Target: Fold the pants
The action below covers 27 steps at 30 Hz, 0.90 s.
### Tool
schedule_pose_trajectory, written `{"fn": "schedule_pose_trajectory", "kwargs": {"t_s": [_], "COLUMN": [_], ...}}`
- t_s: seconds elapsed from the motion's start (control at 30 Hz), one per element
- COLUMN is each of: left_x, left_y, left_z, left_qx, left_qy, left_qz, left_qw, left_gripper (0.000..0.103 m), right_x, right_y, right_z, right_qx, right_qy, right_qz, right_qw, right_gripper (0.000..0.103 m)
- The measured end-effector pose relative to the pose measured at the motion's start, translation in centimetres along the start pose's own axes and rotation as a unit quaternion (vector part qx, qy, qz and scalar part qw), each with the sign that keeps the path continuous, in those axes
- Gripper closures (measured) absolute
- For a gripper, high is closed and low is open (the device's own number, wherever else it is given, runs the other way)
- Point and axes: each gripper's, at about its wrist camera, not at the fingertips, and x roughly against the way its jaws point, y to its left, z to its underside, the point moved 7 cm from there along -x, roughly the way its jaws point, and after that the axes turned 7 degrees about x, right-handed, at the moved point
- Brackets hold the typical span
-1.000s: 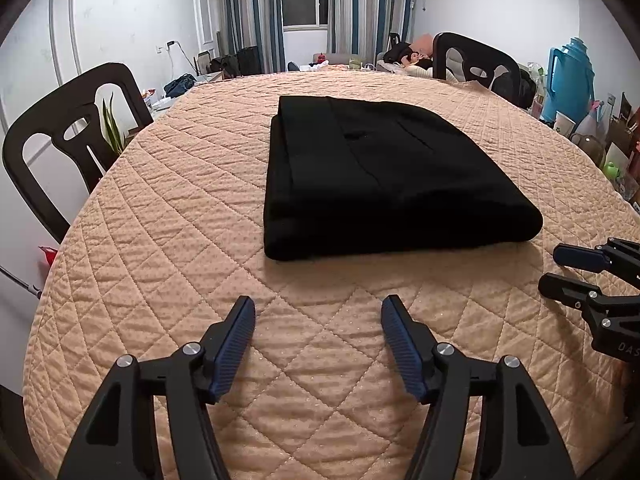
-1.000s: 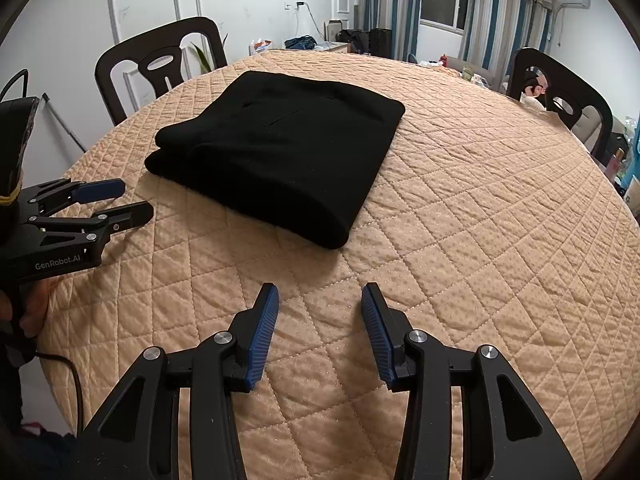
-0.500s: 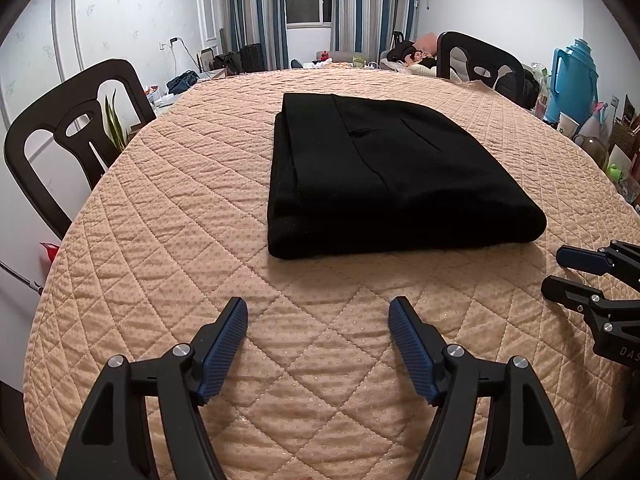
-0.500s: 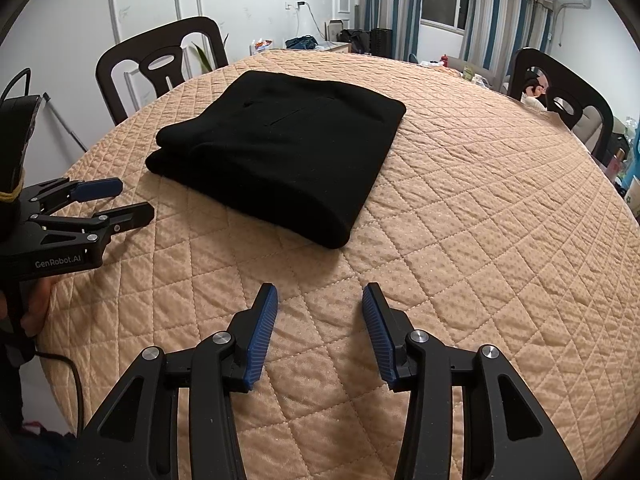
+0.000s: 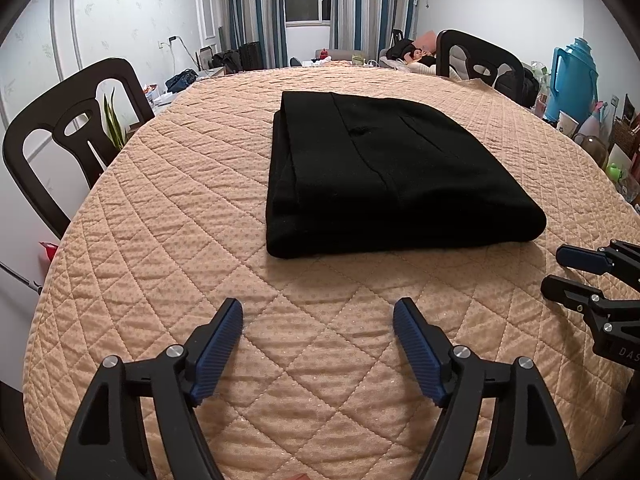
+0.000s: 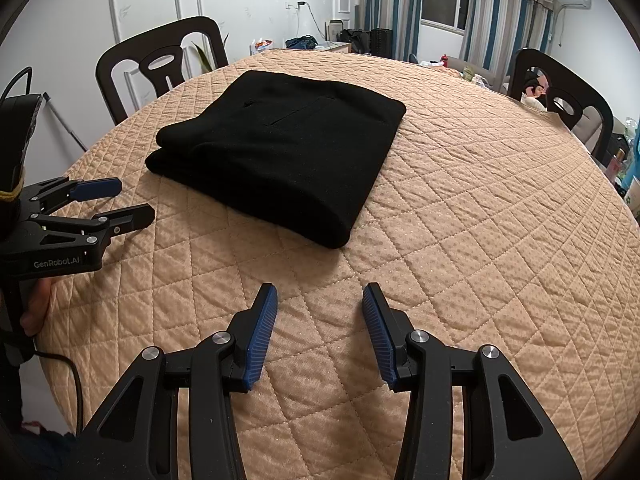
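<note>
The black fabric pants (image 5: 384, 176), seemingly fully folded, are left ahead of the empty left gripper (image 5: 318, 332), whose jaws are opening, and the right gripper (image 6: 320, 312), held wide.

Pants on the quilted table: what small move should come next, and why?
Probably none beyond drawing both hands back. The pants already lie as a neat folded stack on the table. The left gripper, jaws opening, and the right gripper, open, hold nothing and sit clear of the cloth.
</note>
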Motion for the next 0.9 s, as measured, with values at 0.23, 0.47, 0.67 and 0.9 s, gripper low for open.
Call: {"fn": "schedule_pose_trajectory", "kwargs": {"t_s": [0.23, 0.47, 0.67, 0.9], "left_x": [-0.03, -0.02, -0.04, -0.04], "left_y": [-0.11, -0.12, -0.12, -0.11], "left_z": [0.00, -0.04, -0.09, -0.09], "left_qx": [-0.001, -0.001, -0.001, -0.001], "left_qy": [0.002, 0.002, 0.002, 0.002], "left_qz": [0.003, 0.003, 0.003, 0.003], "left_qw": [1.0000, 1.0000, 1.0000, 1.0000], "left_gripper": [0.021, 0.021, 0.021, 0.021], "right_x": [0.00, 0.01, 0.01, 0.01], "right_y": [0.01, 0.04, 0.05, 0.07], "right_z": [-0.01, 0.00, -0.01, -0.01], "right_qx": [0.000, 0.000, 0.000, 0.000], "right_qy": [0.000, 0.000, 0.000, 0.000], "right_qz": [0.000, 0.000, 0.000, 0.000], "right_qw": [1.000, 1.000, 1.000, 1.000], "right_gripper": [0.057, 0.057, 0.057, 0.057]}}
